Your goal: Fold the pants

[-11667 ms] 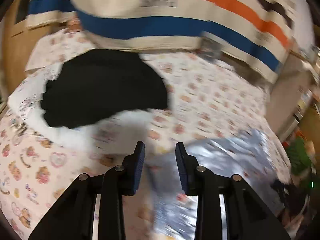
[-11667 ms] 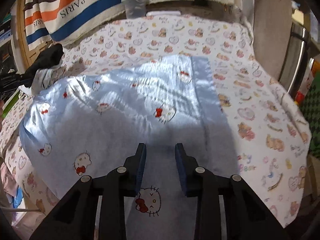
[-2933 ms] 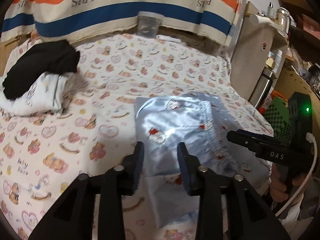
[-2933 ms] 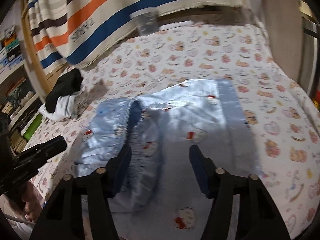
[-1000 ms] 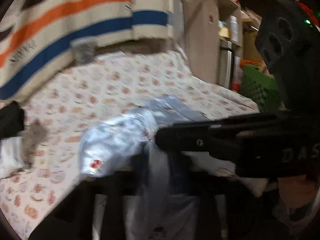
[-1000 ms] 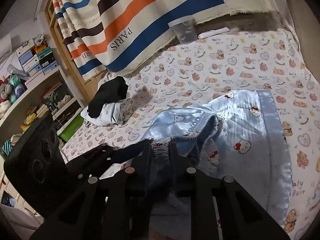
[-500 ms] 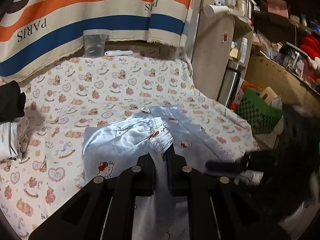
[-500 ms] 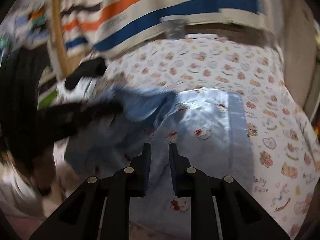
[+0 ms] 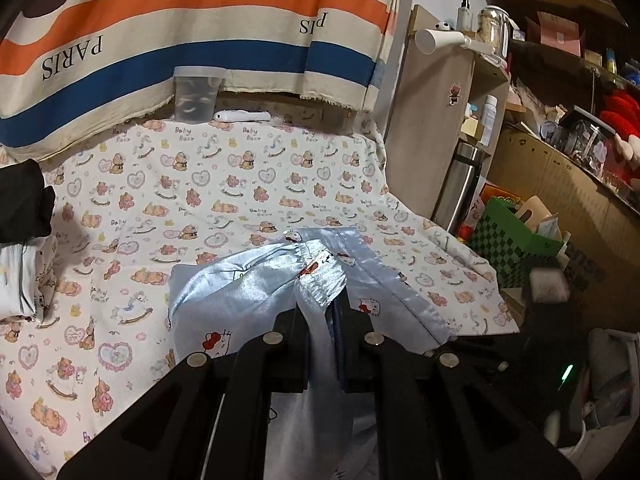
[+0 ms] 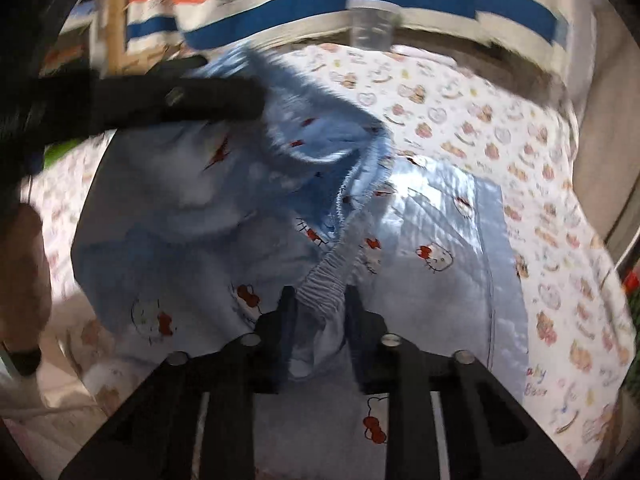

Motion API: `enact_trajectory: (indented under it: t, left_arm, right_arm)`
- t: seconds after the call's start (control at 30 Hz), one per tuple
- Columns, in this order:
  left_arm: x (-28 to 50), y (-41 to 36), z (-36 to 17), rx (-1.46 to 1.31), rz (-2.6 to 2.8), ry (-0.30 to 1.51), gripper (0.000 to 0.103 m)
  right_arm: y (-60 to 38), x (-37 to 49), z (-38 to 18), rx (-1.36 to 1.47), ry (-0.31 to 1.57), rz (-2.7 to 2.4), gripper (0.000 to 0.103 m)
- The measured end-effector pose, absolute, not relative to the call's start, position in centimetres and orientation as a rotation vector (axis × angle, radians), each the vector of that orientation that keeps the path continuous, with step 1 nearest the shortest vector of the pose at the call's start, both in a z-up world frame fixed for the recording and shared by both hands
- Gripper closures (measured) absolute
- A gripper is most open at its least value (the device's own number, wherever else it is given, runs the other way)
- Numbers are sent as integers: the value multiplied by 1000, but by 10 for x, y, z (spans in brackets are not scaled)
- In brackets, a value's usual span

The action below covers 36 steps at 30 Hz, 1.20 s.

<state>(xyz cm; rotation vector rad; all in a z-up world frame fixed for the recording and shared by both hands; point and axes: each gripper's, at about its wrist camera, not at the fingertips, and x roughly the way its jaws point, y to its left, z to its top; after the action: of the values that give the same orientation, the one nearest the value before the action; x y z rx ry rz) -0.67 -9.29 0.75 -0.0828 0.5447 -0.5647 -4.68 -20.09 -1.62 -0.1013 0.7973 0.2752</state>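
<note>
Light blue satin pants (image 9: 240, 288) with a cat print lie partly folded on the bear-print bed sheet (image 9: 200, 184). My left gripper (image 9: 320, 312) is shut on the elastic waistband and lifts it. My right gripper (image 10: 318, 300) is shut on another part of the waistband (image 10: 332, 276). In the right wrist view the pants (image 10: 440, 248) spread over the bed, and the left gripper's black fingers (image 10: 180, 96) cross the upper left, holding raised cloth.
A striped "PARIS" cloth (image 9: 180, 40) hangs behind the bed. A clear plastic cup (image 9: 196, 94) stands at the bed's back. Black and white folded clothes (image 9: 20, 232) lie at the left. A cabinet (image 9: 432, 120), a green basket (image 9: 512, 236) and cluttered shelves stand right.
Both grippers have closed on the waistband and raised it. The left gripper has swung up and left across the right wrist view, pulling the cloth with it.
</note>
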Motion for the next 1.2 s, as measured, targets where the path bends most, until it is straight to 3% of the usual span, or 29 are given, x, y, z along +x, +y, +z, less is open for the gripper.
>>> enact_trajectory:
  t: [0.27,0.57,0.87,1.2]
  left_arm:
    - [-6,-102,1,-91,-593,568,94]
    - [-10,-132,-9,-66,-654,607,93]
    - [-10,-137,-12,-75,-649,622,93]
    - [-10,-131,-12,-87,-640,619,93]
  right_arm:
    - [-260,-50,1,255,791,266,85]
    - [-288,-47,-36,510,928,321,85]
    - [-245,-82,2,-36,696,115,81]
    - [-229,-66,-11,-88,761,193,81]
